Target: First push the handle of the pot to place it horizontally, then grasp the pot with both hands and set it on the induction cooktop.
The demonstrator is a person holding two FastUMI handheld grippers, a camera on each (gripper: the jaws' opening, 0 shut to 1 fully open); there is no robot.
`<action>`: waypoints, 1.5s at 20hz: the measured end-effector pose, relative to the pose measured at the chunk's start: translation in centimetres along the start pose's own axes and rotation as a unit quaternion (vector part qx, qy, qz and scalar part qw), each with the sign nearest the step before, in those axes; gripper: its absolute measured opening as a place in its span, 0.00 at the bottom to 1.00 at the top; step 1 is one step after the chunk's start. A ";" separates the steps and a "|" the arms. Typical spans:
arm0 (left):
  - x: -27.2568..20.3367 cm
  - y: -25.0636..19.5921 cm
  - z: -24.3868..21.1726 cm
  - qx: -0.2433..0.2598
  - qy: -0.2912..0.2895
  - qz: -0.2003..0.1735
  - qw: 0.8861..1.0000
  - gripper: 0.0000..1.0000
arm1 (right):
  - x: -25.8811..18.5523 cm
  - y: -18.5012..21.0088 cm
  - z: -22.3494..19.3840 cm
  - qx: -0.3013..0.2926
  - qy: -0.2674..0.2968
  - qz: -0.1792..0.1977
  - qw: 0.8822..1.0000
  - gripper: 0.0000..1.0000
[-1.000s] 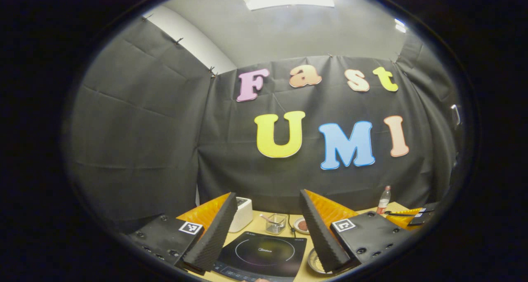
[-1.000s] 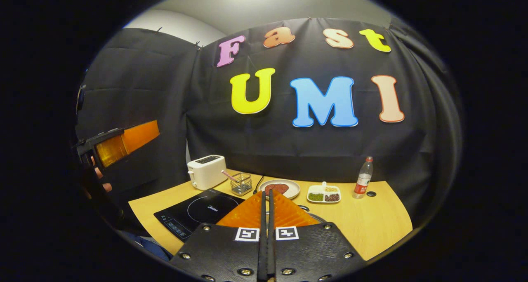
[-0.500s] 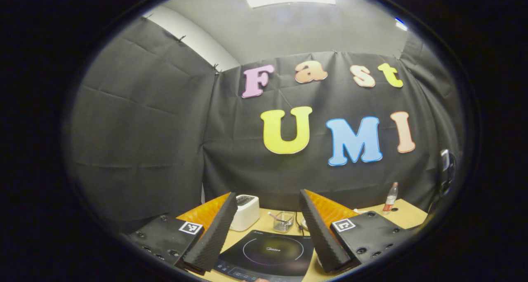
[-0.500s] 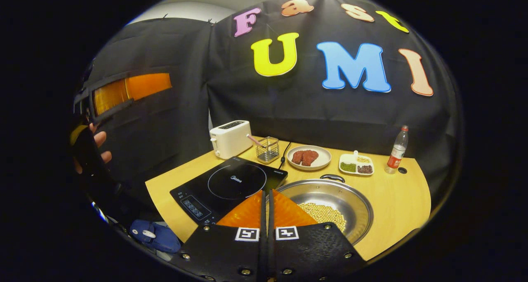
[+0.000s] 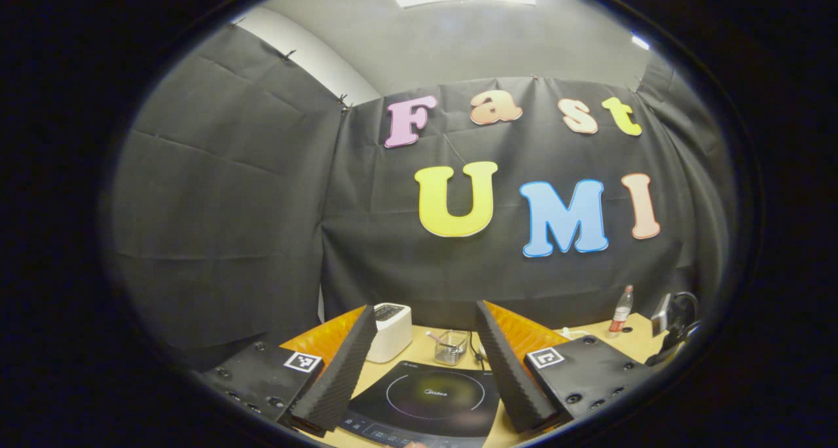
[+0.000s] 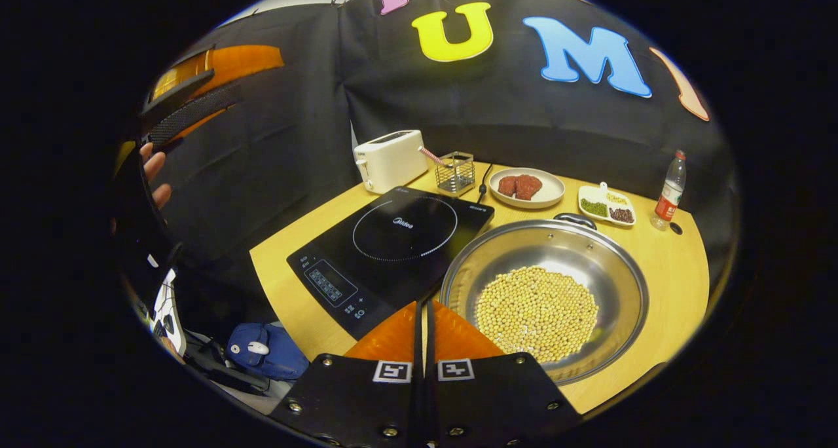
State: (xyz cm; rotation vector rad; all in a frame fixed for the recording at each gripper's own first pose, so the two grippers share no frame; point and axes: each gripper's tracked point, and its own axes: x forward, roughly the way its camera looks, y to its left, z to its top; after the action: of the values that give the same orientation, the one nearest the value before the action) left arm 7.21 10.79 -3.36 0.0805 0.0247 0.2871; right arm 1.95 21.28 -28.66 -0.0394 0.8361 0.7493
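Both task steps remain — pot (image 6: 546,291) beside induction cooktop (image 6: 393,245) on counter (image 6: 668,271), untouched.
Right gripper (image 6: 423,314): fingers together, empty, above pot rim; left gripper (image 5: 425,363): fingers spread, empty, raised.

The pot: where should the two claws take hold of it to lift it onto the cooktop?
Probably at opposite rim edges. The pot is wide, shallow and holds loose beans, so a level two-sided lift suits it. Its dark handle sits at the far rim; the induction cooktop lies just left.
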 end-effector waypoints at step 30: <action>1.1 -3.5 -1.5 -0.015 0.016 -0.036 0.999 1.00 | -0.4 -1.6 -8.1 0.056 0.122 0.005 0.991 0.01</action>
State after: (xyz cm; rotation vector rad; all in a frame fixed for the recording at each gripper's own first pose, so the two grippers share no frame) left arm 9.15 7.91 -5.18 0.0452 0.0551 0.2159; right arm -2.58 17.34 -34.28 -0.0267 1.1112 0.7141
